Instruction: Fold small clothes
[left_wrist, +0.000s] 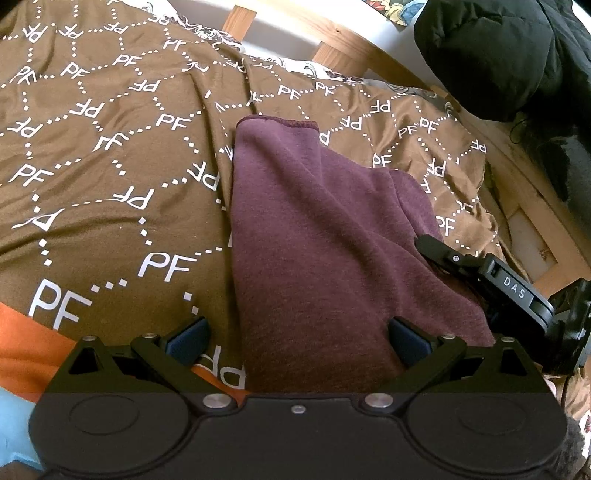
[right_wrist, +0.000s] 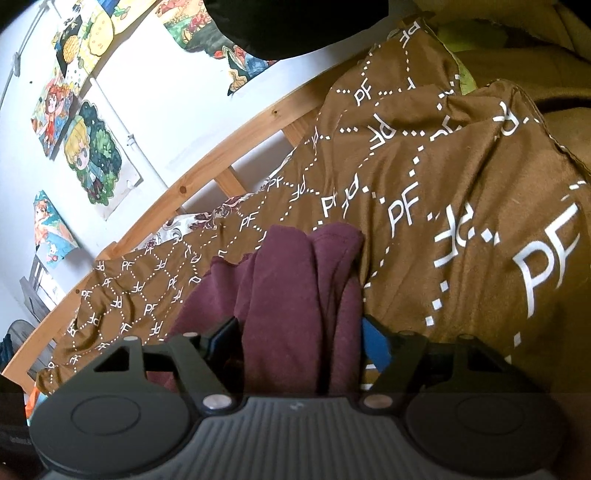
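A maroon knit garment (left_wrist: 325, 236) lies on a brown bedspread (left_wrist: 110, 147) printed with white "PF" letters. My left gripper (left_wrist: 295, 341) is open; its near edge of the garment lies between the two blue pads, untouched. The right gripper (left_wrist: 491, 280) shows in the left wrist view at the garment's right edge. In the right wrist view the garment (right_wrist: 295, 288) is bunched and passes between the fingers of my right gripper (right_wrist: 299, 347), whose jaws stand wide apart around the cloth without pinching it.
A wooden bed rail (left_wrist: 332, 44) and a white wall run behind the bed. A black bundle (left_wrist: 509, 55) sits at the far right. Cartoon posters (right_wrist: 88, 155) hang on the wall. An orange cloth (left_wrist: 26, 350) lies at the near left.
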